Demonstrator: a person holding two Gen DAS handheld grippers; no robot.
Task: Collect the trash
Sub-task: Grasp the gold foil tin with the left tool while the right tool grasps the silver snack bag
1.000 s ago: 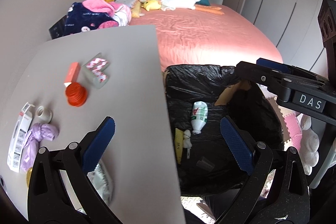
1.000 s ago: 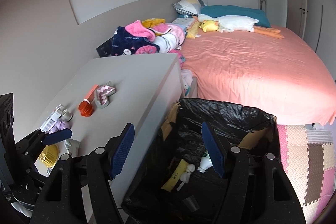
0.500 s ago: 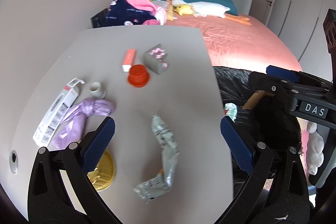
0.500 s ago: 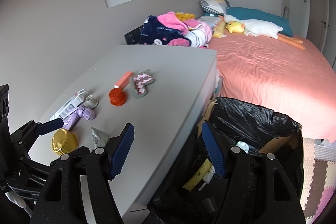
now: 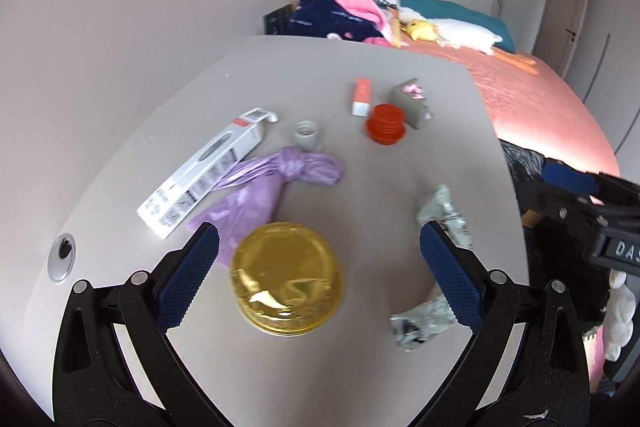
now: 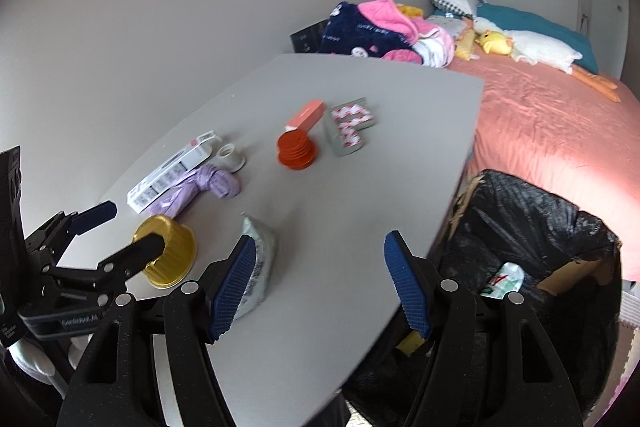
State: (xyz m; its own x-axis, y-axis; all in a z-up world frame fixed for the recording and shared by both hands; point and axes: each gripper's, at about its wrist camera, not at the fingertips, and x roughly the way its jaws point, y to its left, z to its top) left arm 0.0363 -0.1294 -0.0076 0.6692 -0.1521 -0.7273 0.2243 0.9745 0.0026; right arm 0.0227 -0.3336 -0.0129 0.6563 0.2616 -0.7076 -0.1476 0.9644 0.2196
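Our left gripper (image 5: 318, 277) hangs over the tabletop (image 5: 360, 67) with its blue pads spread wide and nothing pinched; the gold foil cup (image 5: 286, 277) sits between the pads, and we cannot tell whether either pad touches it. Just beyond the cup lies a crumpled purple bag (image 5: 272, 183), and beside that a long white carton (image 5: 204, 173) with barcode-like printing too small for us to read. A small white cap (image 5: 307, 134) stands near the carton's far end. By the right pad a crushed silver-grey pouch (image 5: 440, 211) curls along the tabletop; its print is illegible. Further off we see a stack of red lids (image 5: 386, 125), an orange-and-white box (image 5: 361, 97) and a grey packet with pink marks (image 5: 412, 101).

Our right gripper (image 6: 320, 285) is likewise released, its pads apart over the tabletop edge and gripping nothing; the silver pouch lies behind its left pad. On its body, seen from the left wrist, we read the white letters "DAS" before the frame cuts them off. On the left gripper's body there is small white lettering we cannot make out.

Beside the tabletop stands the bin lined with a black bag (image 6: 532, 223), holding a white bottle with a green and red label (image 6: 505, 279). Beyond it stretches the pink bed (image 6: 560, 131).
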